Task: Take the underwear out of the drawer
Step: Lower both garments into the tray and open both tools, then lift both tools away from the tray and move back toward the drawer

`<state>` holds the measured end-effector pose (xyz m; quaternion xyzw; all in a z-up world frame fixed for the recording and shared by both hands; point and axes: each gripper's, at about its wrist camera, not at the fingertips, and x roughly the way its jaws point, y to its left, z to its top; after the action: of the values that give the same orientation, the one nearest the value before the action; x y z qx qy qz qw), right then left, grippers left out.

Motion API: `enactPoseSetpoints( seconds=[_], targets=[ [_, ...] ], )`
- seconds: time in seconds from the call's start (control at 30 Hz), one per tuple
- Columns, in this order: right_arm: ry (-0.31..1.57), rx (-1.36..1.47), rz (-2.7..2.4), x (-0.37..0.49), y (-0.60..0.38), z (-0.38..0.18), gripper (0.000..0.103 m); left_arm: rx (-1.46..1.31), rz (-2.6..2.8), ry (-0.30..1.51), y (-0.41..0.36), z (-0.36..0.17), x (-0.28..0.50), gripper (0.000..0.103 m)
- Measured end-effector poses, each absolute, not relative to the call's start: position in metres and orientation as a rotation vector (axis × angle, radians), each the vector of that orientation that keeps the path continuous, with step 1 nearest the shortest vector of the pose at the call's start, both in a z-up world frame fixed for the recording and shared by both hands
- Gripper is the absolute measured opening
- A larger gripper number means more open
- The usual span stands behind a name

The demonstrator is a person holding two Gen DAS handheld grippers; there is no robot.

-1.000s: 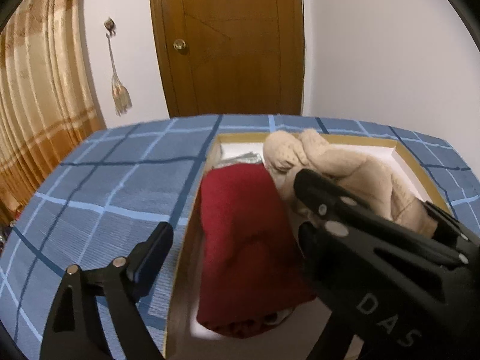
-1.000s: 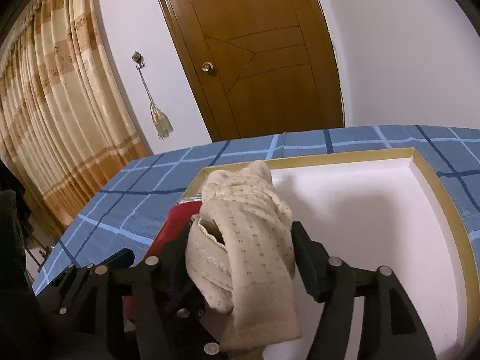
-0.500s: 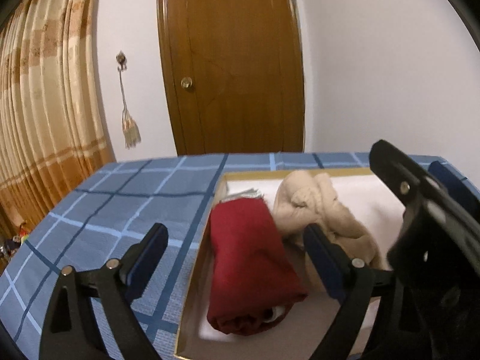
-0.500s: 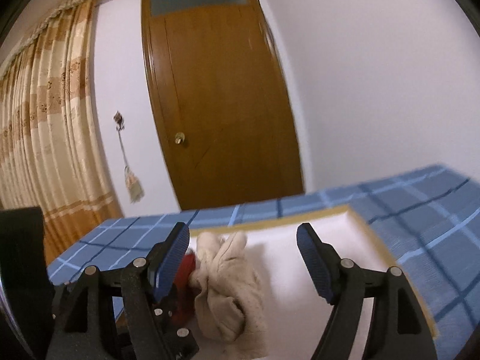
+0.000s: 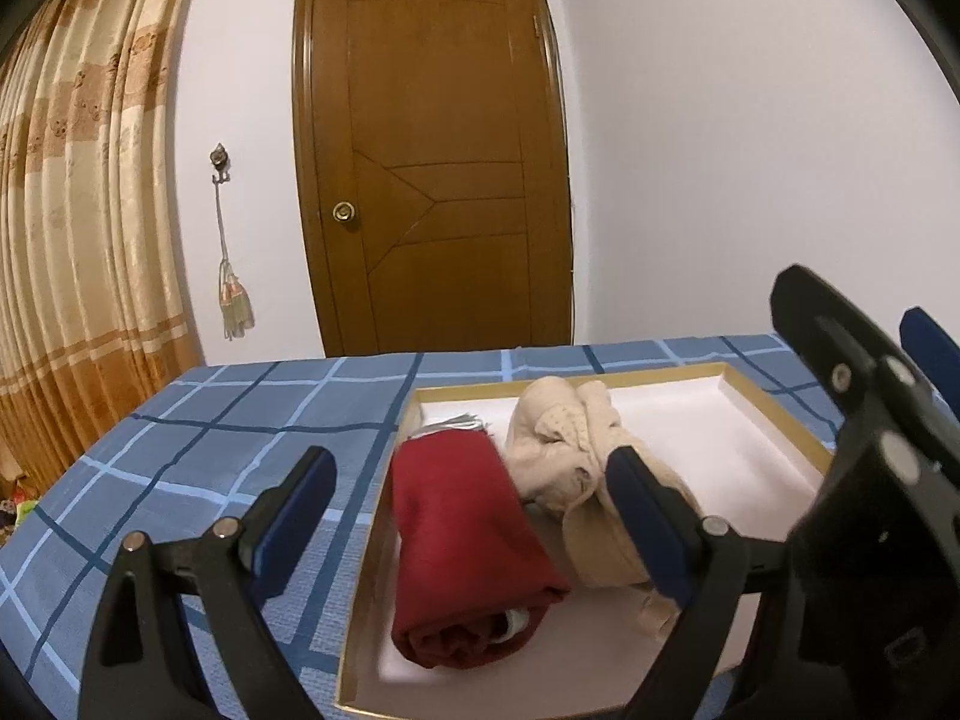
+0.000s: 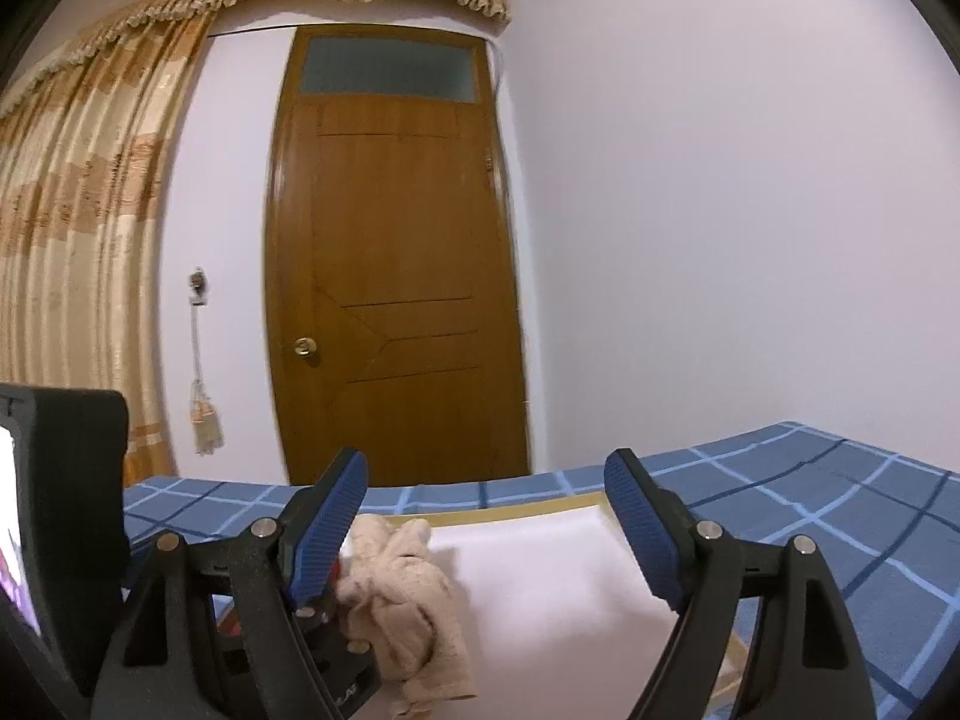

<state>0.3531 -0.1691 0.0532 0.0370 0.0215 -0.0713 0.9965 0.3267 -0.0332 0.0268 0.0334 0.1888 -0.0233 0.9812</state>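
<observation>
A shallow white drawer (image 5: 774, 408) with a gold rim lies on a blue plaid bed (image 5: 210, 438). Inside it, a rolled dark red cloth (image 5: 468, 546) sits on the left and crumpled beige underwear (image 5: 564, 444) lies beside it. My left gripper (image 5: 471, 468) hovers over both, open and closing slightly, its pads touching nothing. My right gripper (image 6: 486, 474) points level above the drawer (image 6: 510, 517). Its jaws are opening with nothing between them. The beige underwear (image 6: 402, 594) lies below its left finger. One black finger (image 5: 840, 348) of the right gripper shows at the right edge.
A brown wooden door (image 5: 432, 180) stands behind the bed, with a gold curtain (image 5: 78, 240) at the left and a tassel (image 5: 234, 312) on a wall hook. The right half of the drawer floor (image 6: 540, 576) is bare white. The left gripper's black body (image 6: 60, 510) fills the lower left.
My right gripper let go of the beige underwear, which now lies in the drawer, then rose and tilted up to level. The left gripper backed off and tilted upward.
</observation>
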Motion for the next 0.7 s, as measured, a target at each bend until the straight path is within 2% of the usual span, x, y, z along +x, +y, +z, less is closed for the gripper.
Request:
enactPoseSetpoints(
  seconds=[0.1,0.7],
  targets=[
    [0.071,0.085,-0.118,0.356,-0.172,0.053,0.084,0.057,-0.053,0.360,-0.032,0.028,0.321,0.085],
    [0.118,0.059,-0.136,0.358,-0.168,0.050,0.084,0.059,-0.031,0.339,-0.032,0.028,0.297,0.088]
  ],
)
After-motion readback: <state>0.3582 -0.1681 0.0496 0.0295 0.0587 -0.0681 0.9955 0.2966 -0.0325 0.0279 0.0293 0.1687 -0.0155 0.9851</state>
